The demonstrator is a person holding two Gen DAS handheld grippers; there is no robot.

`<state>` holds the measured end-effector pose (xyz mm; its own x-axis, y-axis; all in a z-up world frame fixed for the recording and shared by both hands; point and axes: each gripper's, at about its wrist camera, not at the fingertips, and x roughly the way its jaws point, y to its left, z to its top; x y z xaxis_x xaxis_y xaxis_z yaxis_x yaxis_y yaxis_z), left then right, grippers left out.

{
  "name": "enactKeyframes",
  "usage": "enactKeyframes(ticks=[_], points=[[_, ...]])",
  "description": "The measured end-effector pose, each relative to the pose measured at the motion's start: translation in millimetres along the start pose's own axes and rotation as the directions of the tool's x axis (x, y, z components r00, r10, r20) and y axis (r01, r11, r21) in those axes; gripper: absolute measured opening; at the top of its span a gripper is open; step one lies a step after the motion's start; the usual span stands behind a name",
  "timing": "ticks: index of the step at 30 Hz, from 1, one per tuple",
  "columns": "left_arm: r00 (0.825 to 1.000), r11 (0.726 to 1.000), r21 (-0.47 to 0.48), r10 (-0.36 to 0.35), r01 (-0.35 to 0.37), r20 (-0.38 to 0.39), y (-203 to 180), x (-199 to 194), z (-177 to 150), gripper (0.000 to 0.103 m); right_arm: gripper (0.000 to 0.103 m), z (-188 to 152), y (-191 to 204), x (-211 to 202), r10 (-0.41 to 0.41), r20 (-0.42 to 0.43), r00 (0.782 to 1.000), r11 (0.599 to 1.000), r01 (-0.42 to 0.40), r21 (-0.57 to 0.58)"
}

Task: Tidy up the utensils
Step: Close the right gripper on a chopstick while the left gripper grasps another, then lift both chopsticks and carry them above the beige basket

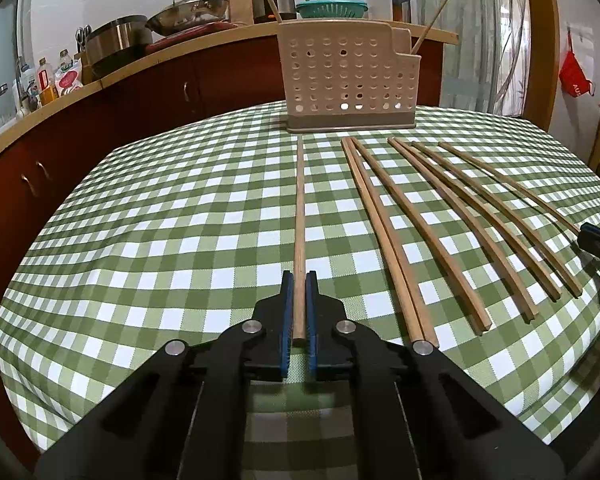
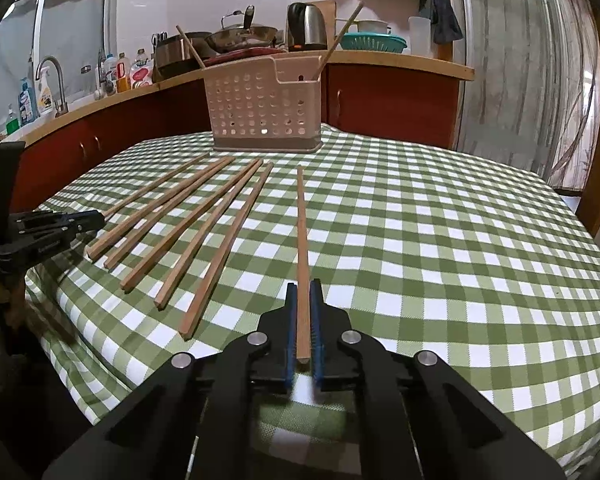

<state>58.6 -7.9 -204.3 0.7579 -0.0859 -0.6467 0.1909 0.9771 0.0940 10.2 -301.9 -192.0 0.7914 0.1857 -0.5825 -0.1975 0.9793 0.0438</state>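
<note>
Chopsticks, long brown wooden ones, are the deal here: the left gripper (image 1: pixel 299 280) is clamped on one stick (image 1: pixel 299 216) pointing at the beige perforated plastic caddy (image 1: pixel 346 76); the right gripper (image 2: pixel 304 286) pinches another (image 2: pixel 302 236); five more (image 2: pixel 188 224) lie between them on the green-and-white checked tablecloth (image 2: pixel 440 248).

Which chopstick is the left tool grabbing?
The leftmost chopstick, off by itself. Its near end sits between the left tool's blue pads, while the other chopsticks fan out to its right.
</note>
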Motion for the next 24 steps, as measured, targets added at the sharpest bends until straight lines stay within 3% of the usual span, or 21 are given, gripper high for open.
enactKeyframes(ticks=[24], points=[[0.987,0.999,-0.021,0.031,-0.028,0.157,8,-60,24,0.007,0.007,45,0,-43,-0.026,0.143,0.989,0.999,0.021,0.037]])
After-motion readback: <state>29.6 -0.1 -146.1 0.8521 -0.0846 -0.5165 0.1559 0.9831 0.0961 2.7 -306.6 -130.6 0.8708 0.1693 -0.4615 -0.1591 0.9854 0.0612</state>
